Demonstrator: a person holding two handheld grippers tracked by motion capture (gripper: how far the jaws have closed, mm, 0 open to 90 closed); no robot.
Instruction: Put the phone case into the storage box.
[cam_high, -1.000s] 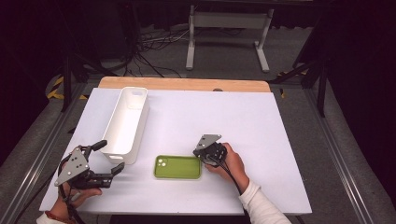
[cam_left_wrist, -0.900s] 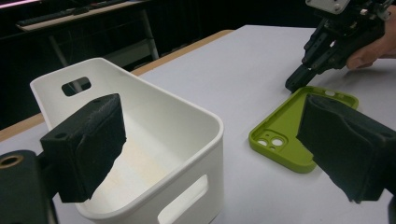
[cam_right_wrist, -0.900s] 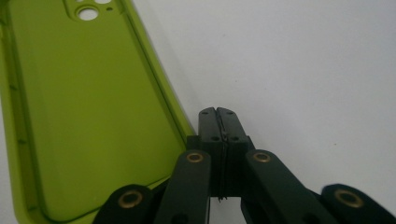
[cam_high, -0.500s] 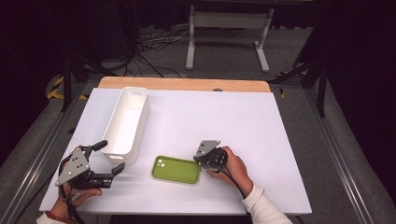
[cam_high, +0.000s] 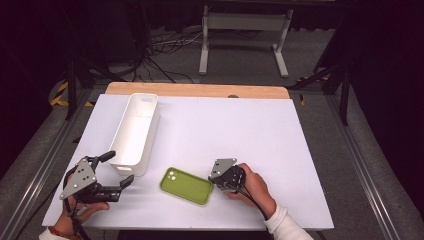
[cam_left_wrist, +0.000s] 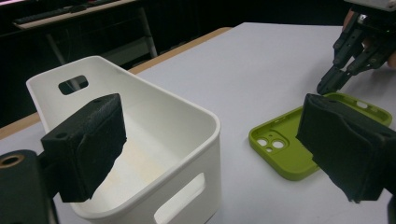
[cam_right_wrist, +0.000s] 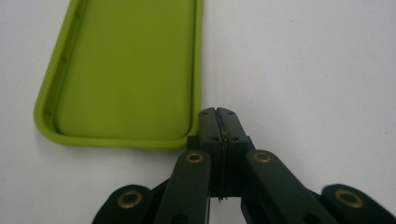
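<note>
So standing here watching: the right gripper (cam_high: 216, 180) has its jaws clenched flat together with nothing between them, tips pressed at the near right corner of the green phone case (cam_high: 186, 185). From the right gripper view you can see the closed jaws butted right up against the case's rim (cam_right_wrist: 196, 84), touching it from outside, not pinching it.

What just changed: a second ago the case lay square to the table's near edge, and now it's slewed around, its right end swung nearer and the camera-hole end pointing off toward the left and farther. The hand has crept nearer too. So it looks like it's shoving the case with shut jaws rather than picking it up, nudging it toward the left where the bin is. My guess is that the case is meant to end up in there, and it isn't yet; it lies flat, open side up, on the white table (cam_high: 260, 125), just right of the bin's near end.

The left gripper (cam_high: 115, 172) sits at the near left corner, jaws spread wide and empty, hasn't budged, pads (cam_left_wrist: 88, 144) framing the white bin (cam_left_wrist: 154, 140).

Farther off the bin (cam_high: 136, 131) runs lengthwise away from us, nothing in it that I can see.
</note>
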